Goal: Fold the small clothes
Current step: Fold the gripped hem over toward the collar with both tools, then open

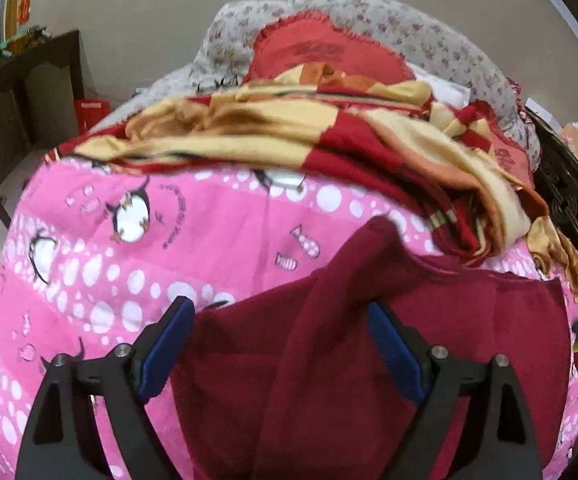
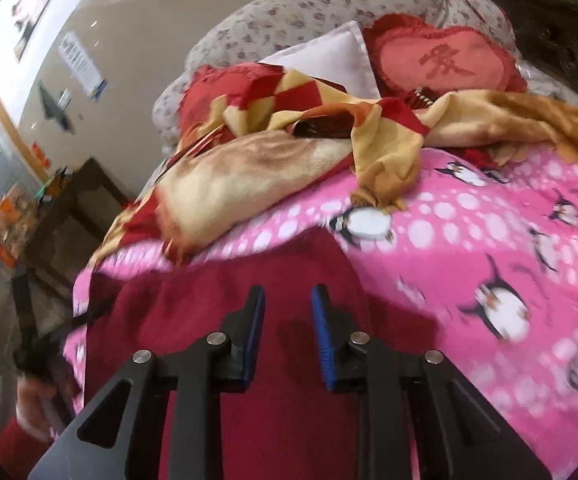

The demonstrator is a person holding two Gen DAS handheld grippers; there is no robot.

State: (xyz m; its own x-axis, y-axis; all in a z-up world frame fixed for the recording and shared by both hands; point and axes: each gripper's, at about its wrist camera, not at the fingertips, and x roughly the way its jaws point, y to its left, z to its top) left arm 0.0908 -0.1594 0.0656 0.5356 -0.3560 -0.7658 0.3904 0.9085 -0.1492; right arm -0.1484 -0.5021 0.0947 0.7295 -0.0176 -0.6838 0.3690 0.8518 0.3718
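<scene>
Maroon garment (image 1: 329, 360) is lying on the pink bedsheet (image 1: 129, 240), one fold ridging up its middle. Left gripper (image 1: 281, 344) is hovering wide open over it; right gripper (image 2: 287, 336) is hovering part-open, holding nothing, probably lining up for the next fold. Blanket (image 2: 249, 168) is bunching behind, clear.

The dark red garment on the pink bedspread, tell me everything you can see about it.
The dark red garment is plain maroon, soft and matte like knit or fleece, with no visible print. It lies spread on the pink penguin bedspread, rumpled, with a raised fold running up its middle to a peak. Its far edge lies close to the red-and-gold blanket. The left gripper and right gripper are over it, both open, neither visibly pinching cloth.
</scene>
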